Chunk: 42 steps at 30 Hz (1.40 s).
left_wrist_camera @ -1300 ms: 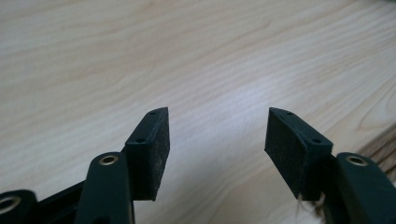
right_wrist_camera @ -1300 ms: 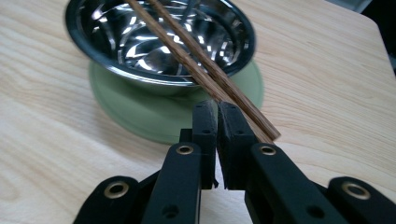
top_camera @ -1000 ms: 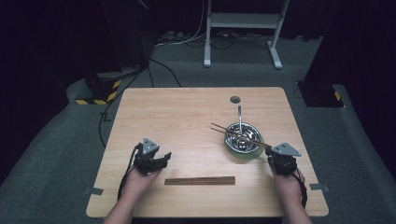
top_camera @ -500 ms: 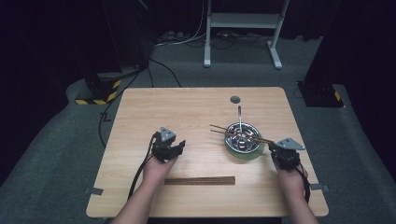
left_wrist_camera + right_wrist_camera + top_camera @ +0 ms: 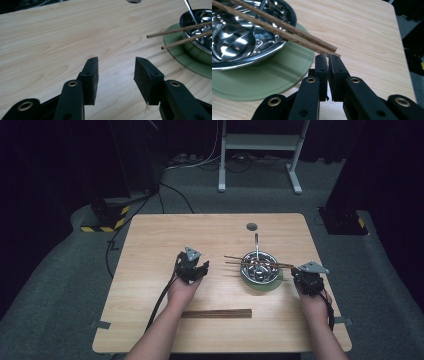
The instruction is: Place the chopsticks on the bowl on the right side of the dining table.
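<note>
A steel bowl [image 5: 258,269] sits on a green plate [image 5: 260,285] right of the table's middle. Two wooden chopsticks [image 5: 255,262] lie across its rim, and a spoon [image 5: 256,245] rests inside. My left gripper [image 5: 196,267] hovers left of the bowl, open and holding nothing. In the left gripper view its jaws [image 5: 116,75] stand wide apart over bare wood, with the chopsticks' tips [image 5: 172,31] ahead at the right. My right gripper [image 5: 301,275] is at the bowl's right side. It is shut [image 5: 328,58] on nothing, just under the chopsticks' near ends [image 5: 329,48].
A flat wooden strip [image 5: 216,313] lies near the table's front edge between the person's forearms. A round hole [image 5: 251,226] is in the tabletop behind the bowl. Cables and a white stand's feet [image 5: 260,185] are on the floor beyond the table [image 5: 150,245].
My left gripper has moved forward and to the right, toward the bowl. The right gripper has hardly moved. Bowl, chopsticks and strip stay put.
</note>
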Each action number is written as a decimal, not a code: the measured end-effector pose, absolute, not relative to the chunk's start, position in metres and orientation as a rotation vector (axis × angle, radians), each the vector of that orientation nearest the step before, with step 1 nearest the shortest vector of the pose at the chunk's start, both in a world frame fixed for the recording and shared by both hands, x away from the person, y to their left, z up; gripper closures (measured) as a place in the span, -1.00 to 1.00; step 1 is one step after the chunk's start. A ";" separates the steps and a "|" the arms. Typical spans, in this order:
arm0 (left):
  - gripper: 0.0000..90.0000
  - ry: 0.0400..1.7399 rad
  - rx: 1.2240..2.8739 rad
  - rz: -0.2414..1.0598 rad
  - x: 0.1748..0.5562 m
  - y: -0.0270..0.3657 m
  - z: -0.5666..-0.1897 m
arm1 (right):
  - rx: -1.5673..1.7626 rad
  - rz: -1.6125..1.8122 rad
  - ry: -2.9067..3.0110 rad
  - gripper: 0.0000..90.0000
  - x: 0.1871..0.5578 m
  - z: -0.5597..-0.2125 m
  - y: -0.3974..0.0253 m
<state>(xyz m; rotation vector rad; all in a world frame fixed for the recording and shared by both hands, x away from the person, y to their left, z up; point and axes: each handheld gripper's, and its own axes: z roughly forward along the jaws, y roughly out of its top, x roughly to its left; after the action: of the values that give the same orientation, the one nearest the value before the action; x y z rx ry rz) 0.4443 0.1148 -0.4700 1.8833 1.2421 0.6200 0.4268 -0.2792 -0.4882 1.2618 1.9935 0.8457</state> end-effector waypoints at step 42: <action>0.28 1.223 1.867 0.578 0.482 0.064 -0.487 | 1.238 0.830 2.004 0.86 0.442 -0.488 -0.292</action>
<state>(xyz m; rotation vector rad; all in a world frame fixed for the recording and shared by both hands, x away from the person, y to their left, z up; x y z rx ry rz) 0.4816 0.0638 -0.4869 1.8668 1.2228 0.5778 0.4419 -0.2921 -0.4876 1.2378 2.0037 0.8299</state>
